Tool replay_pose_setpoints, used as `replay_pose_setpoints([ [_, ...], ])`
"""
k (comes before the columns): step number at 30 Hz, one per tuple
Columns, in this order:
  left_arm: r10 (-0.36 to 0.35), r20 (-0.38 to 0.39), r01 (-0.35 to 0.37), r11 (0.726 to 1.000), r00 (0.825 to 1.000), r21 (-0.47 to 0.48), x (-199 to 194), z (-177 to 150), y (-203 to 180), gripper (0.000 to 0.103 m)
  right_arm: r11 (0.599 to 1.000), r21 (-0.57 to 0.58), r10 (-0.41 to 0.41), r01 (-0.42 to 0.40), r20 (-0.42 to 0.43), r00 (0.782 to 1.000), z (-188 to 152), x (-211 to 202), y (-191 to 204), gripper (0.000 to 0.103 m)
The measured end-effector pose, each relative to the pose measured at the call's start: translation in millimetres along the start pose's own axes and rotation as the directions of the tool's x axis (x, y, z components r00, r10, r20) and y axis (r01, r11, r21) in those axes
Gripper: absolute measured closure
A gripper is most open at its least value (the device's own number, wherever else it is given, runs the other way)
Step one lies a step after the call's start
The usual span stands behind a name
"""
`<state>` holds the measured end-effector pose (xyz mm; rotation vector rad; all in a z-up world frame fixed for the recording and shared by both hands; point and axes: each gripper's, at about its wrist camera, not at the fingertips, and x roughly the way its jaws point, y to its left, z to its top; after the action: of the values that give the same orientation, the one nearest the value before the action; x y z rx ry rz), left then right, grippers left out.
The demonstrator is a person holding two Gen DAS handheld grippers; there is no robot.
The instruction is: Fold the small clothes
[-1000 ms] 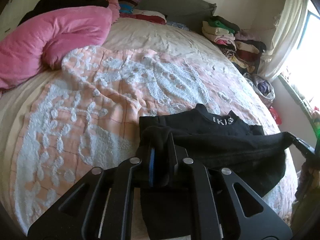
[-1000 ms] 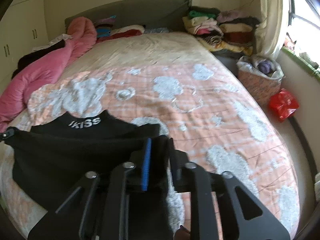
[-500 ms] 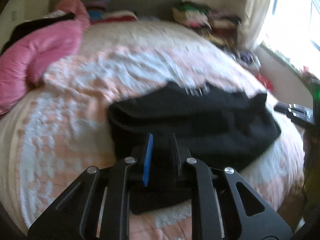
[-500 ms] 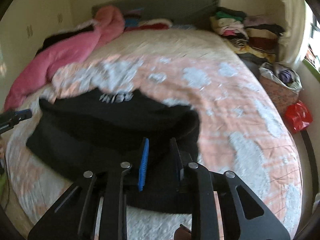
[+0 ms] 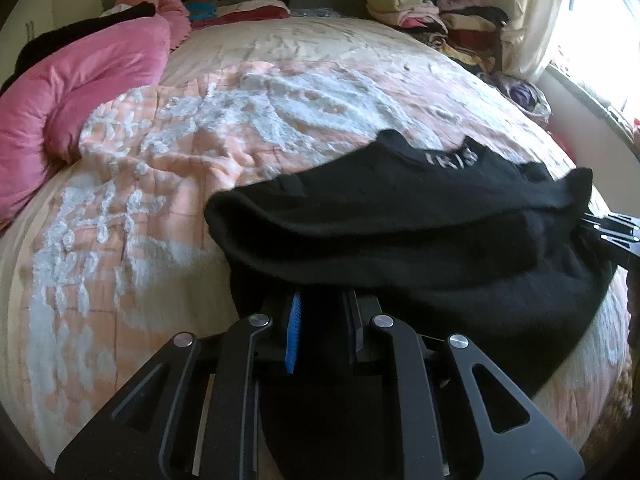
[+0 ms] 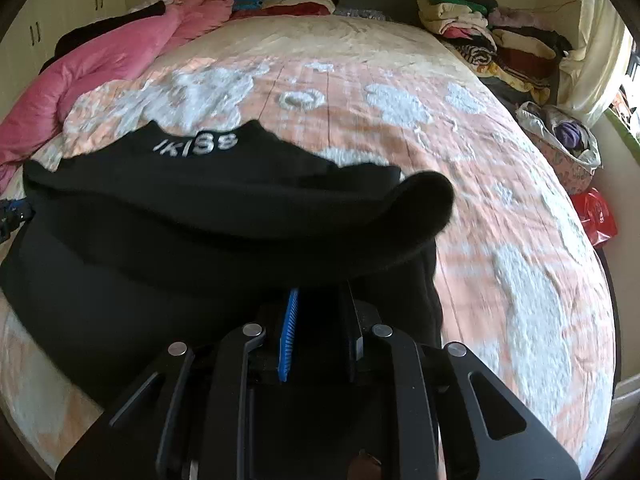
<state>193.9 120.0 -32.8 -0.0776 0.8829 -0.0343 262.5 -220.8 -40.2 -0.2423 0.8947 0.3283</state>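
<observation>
Draping soft black knit garment (image 5: 400, 232), tufted peach bedspread (image 5: 160, 152)

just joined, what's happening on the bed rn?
A person is folding a black garment on the bed, one pair of tongs in each hand. The left tongs and the right tongs each pinch a corner of the garment's near edge. That edge is folded over toward the white lettering at the far side, forming a rolled fold across the middle. The fold is not laid flat yet. Stacks of folded clothes sit by the headboard.
</observation>
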Motion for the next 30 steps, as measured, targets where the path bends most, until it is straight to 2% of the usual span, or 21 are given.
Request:
replay_pose_setpoints([
  [7,-0.005,0.038,0.006,0.999,0.999,-0.042,10,22,14,0.093,0.995,0.095,0.011,-0.013,0.026,1.000,34,16,-14,0.085],
  [15,0.007,0.108,0.006,0.992,0.994,-0.127,5,44,46,0.093,0.977,0.212,-0.040,0.027,0.058,0.997,65,22,-51,0.084],
  [18,0.008,0.106,0.009,0.986,0.994,-0.165,5,44,59,0.086,0.976,0.211,-0.060,0.045,0.061,0.996,62,21,-59,0.081],
  [20,-0.006,0.098,0.024,0.983,0.995,-0.183,9,43,64,0.075,0.977,0.206,-0.058,0.046,0.053,0.997,59,23,-62,0.071],
  [21,-0.015,0.092,0.033,0.981,0.996,-0.190,11,42,65,0.073,0.979,0.202,-0.048,0.038,0.046,0.998,57,24,-62,0.055],
  [22,-0.031,0.084,0.046,0.980,0.996,-0.194,14,41,65,0.073,0.981,0.193,-0.038,0.030,0.039,0.999,56,26,-61,0.049],
  [25,-0.049,0.063,0.059,0.983,0.997,-0.175,24,38,58,0.073,0.991,0.128,-0.050,0.044,0.040,0.998,55,28,-51,0.050],
  [26,-0.052,0.061,0.062,0.984,0.997,-0.168,26,37,56,0.073,0.993,0.108,-0.059,0.055,0.036,0.998,55,31,-47,0.050],
  [27,-0.055,0.063,0.065,0.985,0.996,-0.161,27,36,54,0.073,0.993,0.100,-0.062,0.058,0.031,0.998,56,33,-44,0.055],
  [28,-0.056,0.068,0.066,0.986,0.996,-0.152,27,36,52,0.073,0.993,0.099,-0.061,0.058,0.028,0.998,56,36,-43,0.075],
  [29,-0.043,0.070,0.052,0.989,0.997,-0.136,27,36,50,0.085,0.993,0.099,-0.065,0.061,0.028,0.998,56,36,-43,0.086],
  [30,-0.027,0.072,0.036,0.992,0.997,-0.124,26,36,49,0.090,0.992,0.104,-0.071,0.067,0.032,0.997,56,36,-43,0.094],
])
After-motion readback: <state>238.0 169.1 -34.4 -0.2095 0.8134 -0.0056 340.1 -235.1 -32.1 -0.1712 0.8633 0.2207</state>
